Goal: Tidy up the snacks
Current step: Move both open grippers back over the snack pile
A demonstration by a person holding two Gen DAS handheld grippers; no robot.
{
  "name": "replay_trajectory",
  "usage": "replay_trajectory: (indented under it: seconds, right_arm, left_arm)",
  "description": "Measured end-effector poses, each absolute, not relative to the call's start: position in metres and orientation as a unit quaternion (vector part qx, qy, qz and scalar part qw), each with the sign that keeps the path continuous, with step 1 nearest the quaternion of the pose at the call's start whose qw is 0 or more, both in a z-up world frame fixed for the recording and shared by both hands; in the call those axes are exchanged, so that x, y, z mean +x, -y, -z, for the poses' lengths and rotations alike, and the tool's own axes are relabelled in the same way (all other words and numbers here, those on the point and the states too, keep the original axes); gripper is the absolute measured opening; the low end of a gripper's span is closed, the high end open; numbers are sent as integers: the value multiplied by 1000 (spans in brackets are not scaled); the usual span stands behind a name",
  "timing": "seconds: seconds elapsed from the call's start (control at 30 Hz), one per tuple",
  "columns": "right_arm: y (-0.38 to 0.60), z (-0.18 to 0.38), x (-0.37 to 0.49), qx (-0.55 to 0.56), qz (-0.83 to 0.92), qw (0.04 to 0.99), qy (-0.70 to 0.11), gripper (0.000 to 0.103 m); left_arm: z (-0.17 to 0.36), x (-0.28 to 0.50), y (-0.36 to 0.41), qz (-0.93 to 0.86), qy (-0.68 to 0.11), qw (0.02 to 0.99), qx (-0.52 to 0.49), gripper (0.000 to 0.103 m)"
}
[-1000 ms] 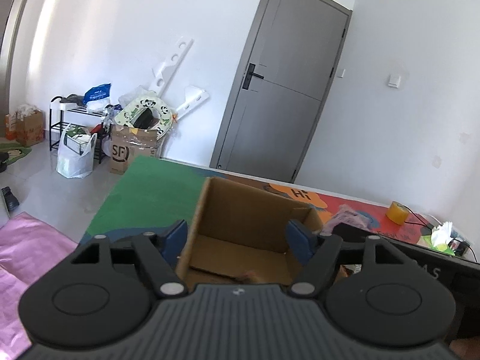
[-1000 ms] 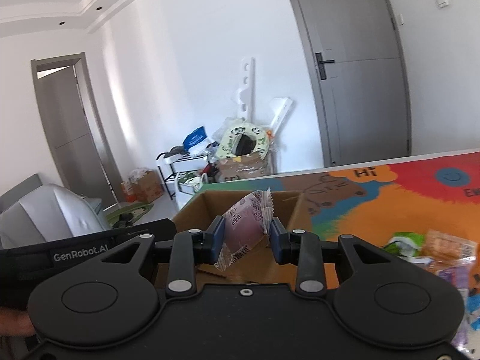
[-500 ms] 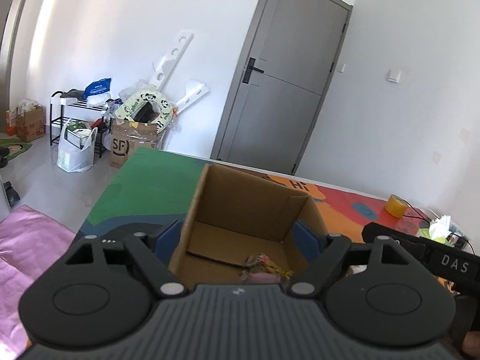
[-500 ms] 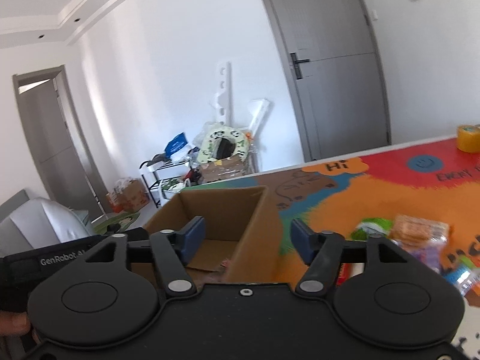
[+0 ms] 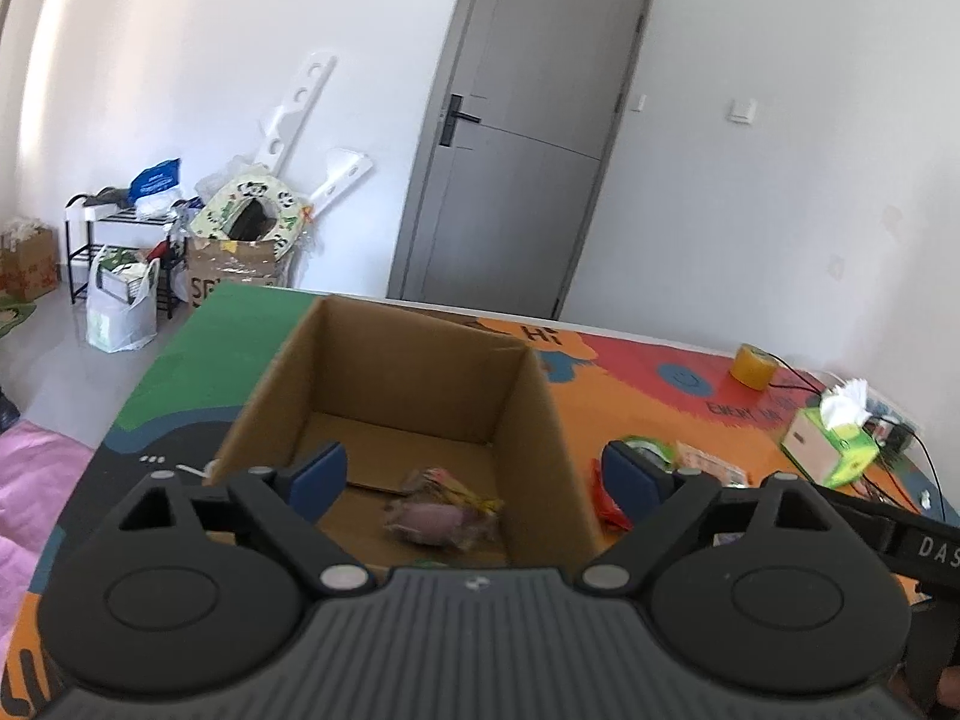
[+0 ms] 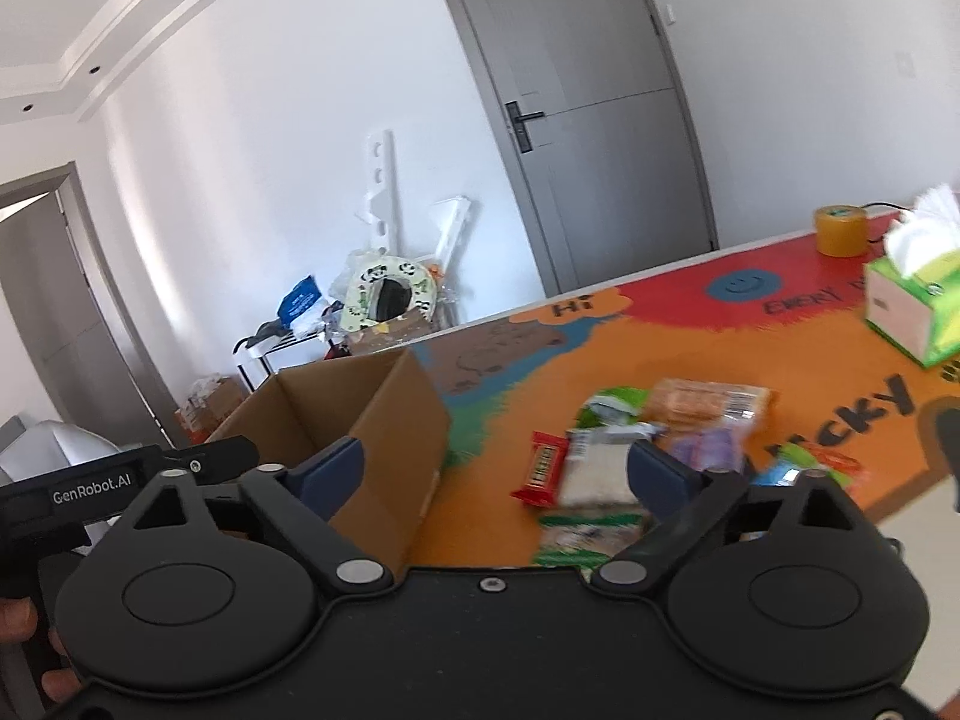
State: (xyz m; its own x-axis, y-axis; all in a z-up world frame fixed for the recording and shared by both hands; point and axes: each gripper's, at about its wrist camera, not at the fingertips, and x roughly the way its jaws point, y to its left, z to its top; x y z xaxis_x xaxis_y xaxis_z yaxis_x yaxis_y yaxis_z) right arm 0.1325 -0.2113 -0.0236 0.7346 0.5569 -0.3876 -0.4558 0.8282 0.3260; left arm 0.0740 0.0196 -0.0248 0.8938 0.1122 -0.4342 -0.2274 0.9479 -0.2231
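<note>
An open cardboard box (image 5: 540, 420) stands on the colourful table mat; it also shows in the right wrist view (image 6: 396, 420). A pink snack packet (image 5: 441, 519) lies on the box floor. My left gripper (image 5: 477, 477) is open and empty, held over the near side of the box. My right gripper (image 6: 495, 474) is open and empty, to the right of the box and above a pile of snacks: a red bar (image 6: 540, 468), a white-and-green packet (image 6: 594, 504) and an orange biscuit pack (image 6: 708, 402).
A green tissue box (image 6: 912, 312) and a yellow tape roll (image 6: 840, 231) stand at the table's far right. The table's near edge (image 6: 912, 498) runs by the snack pile. Floor clutter and a grey door (image 5: 522, 180) lie beyond the table.
My right gripper opened and dropped the pink packet into the box, then swung right toward the snack pile. My left gripper rose a little over the box.
</note>
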Motion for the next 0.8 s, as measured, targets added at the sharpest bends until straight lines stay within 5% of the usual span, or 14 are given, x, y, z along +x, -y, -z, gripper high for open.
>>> replay_trajectory:
  seconds: [0.57,0.8]
  right_arm:
    - [298,34,121,143,-207,937,-243,103]
    - [325,44,125,158,-186,937,-249,103]
  left_arm:
    - [27,83,58,-15,-235,966,-105,93]
    - [32,92,84,2,-239,967,-90,102]
